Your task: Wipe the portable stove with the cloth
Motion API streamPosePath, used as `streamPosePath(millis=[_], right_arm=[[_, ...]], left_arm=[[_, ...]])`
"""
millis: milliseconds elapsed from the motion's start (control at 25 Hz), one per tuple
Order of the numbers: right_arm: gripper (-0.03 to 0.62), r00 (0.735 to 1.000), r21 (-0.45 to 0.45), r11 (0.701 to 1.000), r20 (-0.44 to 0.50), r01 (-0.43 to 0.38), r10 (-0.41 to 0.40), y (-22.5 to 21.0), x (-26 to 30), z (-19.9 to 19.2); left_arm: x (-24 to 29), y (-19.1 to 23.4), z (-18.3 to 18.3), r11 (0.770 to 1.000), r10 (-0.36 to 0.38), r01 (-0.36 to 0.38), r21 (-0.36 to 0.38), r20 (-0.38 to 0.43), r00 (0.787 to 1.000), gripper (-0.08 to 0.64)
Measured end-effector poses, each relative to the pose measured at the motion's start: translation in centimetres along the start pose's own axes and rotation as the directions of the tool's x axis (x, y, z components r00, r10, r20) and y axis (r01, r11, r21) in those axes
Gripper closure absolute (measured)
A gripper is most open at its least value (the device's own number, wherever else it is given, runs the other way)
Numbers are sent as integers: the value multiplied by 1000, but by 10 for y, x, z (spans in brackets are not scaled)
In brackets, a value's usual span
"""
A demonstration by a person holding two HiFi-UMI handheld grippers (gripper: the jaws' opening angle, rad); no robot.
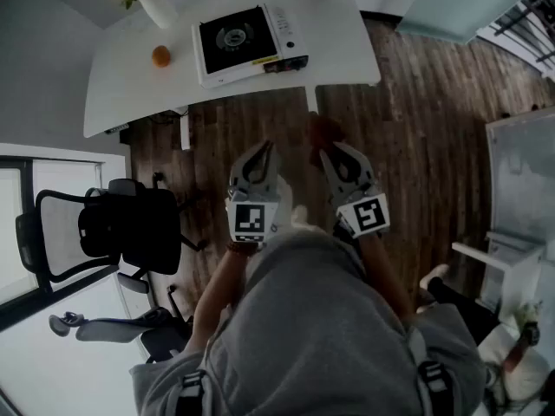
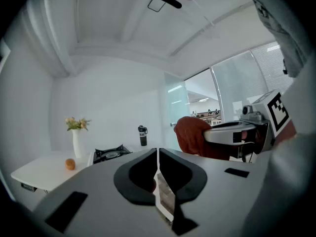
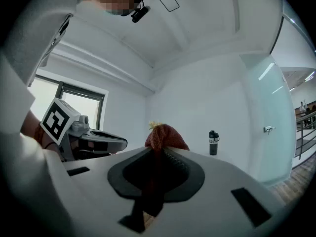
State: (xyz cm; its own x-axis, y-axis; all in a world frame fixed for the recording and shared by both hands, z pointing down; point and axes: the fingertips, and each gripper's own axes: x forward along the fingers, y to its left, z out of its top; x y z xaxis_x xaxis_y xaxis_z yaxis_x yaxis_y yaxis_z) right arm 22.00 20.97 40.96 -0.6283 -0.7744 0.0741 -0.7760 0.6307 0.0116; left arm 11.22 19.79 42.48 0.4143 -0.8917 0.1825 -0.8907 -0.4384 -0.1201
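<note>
The right claw [image 1: 326, 151] pinches the red cloth [image 1: 326, 130]. The left claw [image 1: 263, 148], at its nine o'clock, is closed and empty. The stove [image 1: 247, 42] sits on the table [image 1: 130, 94] at twelve o'clock, well apart.

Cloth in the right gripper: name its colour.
The cloth is rust red, clearest in the left gripper view.

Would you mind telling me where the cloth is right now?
The cloth is pinched in the shut right gripper, over the wooden floor short of the white table in the head view.
</note>
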Motion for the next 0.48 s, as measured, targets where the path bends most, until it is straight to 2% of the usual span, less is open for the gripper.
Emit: streamPosePath(millis=[160, 480], right_arm=[[534, 1000, 30, 999, -4, -24, 25, -5, 8, -5], [531, 998, 57, 998, -48, -32, 35, -22, 42, -15]], left_arm=[[8, 4, -4, 998, 14, -16, -56, -33, 999, 522], [30, 28, -4, 999, 25, -27, -40, -31, 999, 522]])
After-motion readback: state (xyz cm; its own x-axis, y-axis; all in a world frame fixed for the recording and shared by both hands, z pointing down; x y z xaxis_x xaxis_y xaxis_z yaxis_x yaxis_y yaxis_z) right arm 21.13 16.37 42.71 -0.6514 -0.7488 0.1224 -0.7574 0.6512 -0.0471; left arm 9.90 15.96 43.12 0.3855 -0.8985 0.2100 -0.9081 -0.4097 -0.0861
